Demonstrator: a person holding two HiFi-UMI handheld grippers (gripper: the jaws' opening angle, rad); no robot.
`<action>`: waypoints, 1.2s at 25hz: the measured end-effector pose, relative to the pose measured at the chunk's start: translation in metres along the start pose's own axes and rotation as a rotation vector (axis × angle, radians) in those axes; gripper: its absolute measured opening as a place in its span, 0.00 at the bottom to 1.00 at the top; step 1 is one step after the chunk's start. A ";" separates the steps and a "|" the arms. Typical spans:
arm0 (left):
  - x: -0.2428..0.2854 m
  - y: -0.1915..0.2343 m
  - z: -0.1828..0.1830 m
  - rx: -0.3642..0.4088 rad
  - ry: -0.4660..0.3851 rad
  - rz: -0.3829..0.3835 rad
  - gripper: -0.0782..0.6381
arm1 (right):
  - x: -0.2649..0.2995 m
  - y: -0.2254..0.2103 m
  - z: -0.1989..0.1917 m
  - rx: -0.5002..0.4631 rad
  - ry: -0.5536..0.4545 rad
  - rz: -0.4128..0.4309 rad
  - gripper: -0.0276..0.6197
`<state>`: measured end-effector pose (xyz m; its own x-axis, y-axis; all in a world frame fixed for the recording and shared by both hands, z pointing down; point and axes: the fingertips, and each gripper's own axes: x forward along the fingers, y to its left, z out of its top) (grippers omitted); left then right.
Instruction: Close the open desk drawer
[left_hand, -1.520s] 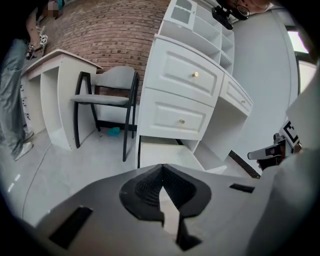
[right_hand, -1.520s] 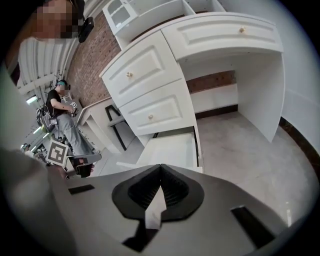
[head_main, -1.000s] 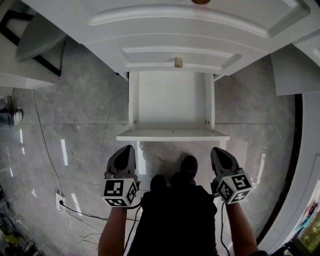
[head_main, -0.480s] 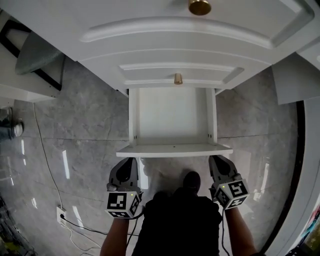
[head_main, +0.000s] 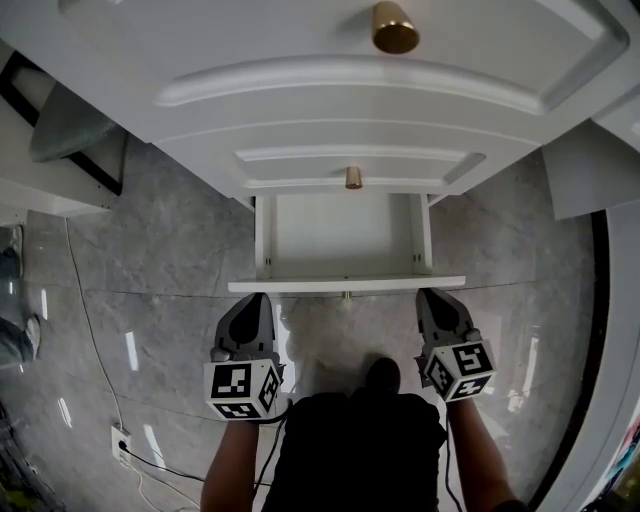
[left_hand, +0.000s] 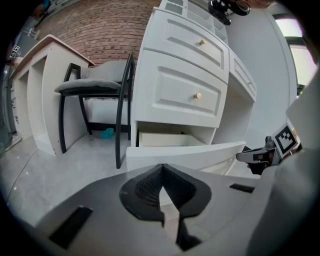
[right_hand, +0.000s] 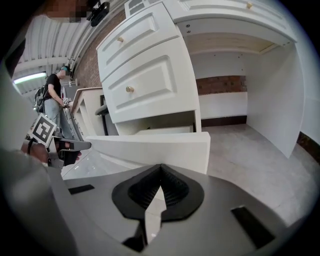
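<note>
The white desk's bottom drawer (head_main: 345, 284) stands part-way out, its inside bare. In the head view my left gripper (head_main: 255, 301) is shut, its tip against the left end of the drawer's front panel or a hair off it. My right gripper (head_main: 432, 297) is shut in the same way at the right end. The left gripper view shows shut jaws (left_hand: 162, 168) right before the front panel (left_hand: 190, 156), with the right gripper (left_hand: 256, 155) beyond. From the right gripper view, that gripper (right_hand: 160, 169) faces the panel (right_hand: 150, 149), and the left gripper (right_hand: 70, 145) shows at the far end.
Two closed drawers with brass knobs (head_main: 395, 28) (head_main: 353, 178) sit above the open one. A black-framed chair (left_hand: 95, 87) stands left of the desk. The desk's kneehole (right_hand: 240, 85) opens to the right. A cable and socket (head_main: 120, 435) lie on the tiled floor. A person (right_hand: 52, 95) stands far off.
The drawer has slid further into the desk, so less of its inside shows. Both grippers have moved forward with its front panel, still shut.
</note>
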<state>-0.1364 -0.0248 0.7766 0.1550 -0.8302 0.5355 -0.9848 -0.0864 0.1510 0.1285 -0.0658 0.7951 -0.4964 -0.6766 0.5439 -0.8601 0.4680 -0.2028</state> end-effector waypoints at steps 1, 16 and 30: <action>0.004 0.001 0.003 0.003 -0.004 0.004 0.12 | 0.004 -0.002 0.003 0.001 -0.010 -0.004 0.05; 0.044 0.012 0.030 0.036 -0.073 0.018 0.12 | 0.040 -0.020 0.031 -0.034 -0.088 -0.005 0.05; 0.084 0.025 0.058 0.023 -0.138 0.033 0.12 | 0.091 -0.027 0.054 -0.069 -0.099 0.002 0.05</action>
<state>-0.1524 -0.1288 0.7769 0.1118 -0.9004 0.4205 -0.9910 -0.0694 0.1148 0.1001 -0.1702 0.8063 -0.5104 -0.7267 0.4597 -0.8506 0.5052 -0.1457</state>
